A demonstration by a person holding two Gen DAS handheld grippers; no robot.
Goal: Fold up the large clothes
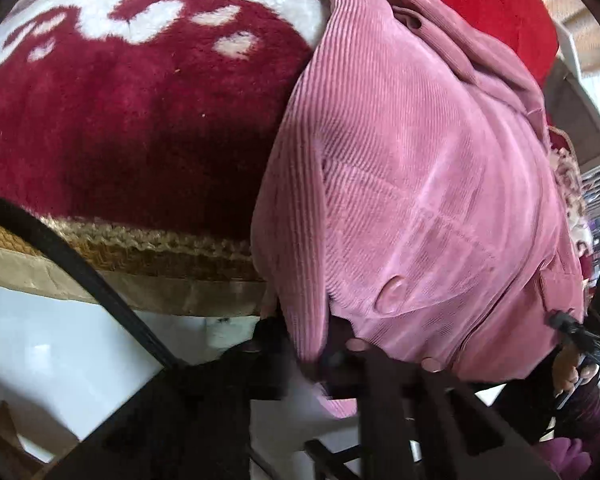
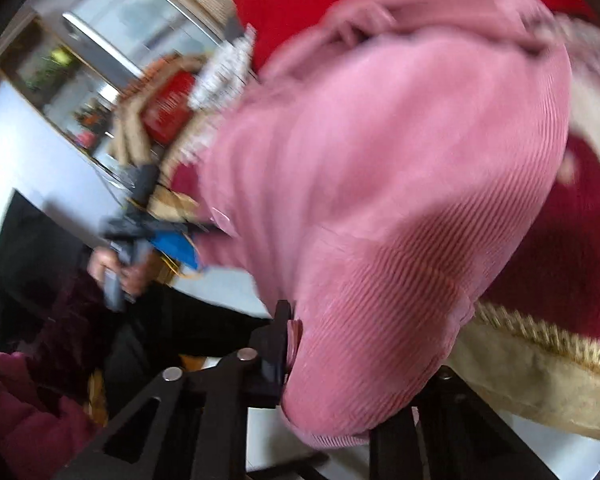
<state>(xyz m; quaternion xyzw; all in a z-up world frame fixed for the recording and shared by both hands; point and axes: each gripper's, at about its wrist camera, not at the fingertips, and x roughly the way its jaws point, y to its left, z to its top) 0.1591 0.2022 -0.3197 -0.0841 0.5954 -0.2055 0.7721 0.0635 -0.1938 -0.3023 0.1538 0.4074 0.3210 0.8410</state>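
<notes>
Gripping pink corduroy garment (image 2: 380,200), both grippers.

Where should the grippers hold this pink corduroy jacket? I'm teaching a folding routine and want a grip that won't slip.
Probably the bottom hem of the pink corduroy jacket, one corner per gripper, coming from the bed's near edge. The hem hangs off that edge, so fingers can close on both faces. The left gripper and right gripper appear clamped there.

Your jacket (image 1: 420,184) lies on the blanket (image 1: 140,128), its near hem hanging over the blanket's front edge; your left gripper (image 1: 312,360) and right gripper (image 2: 300,344) sit at that hem, a cushion (image 1: 500,12) behind
</notes>
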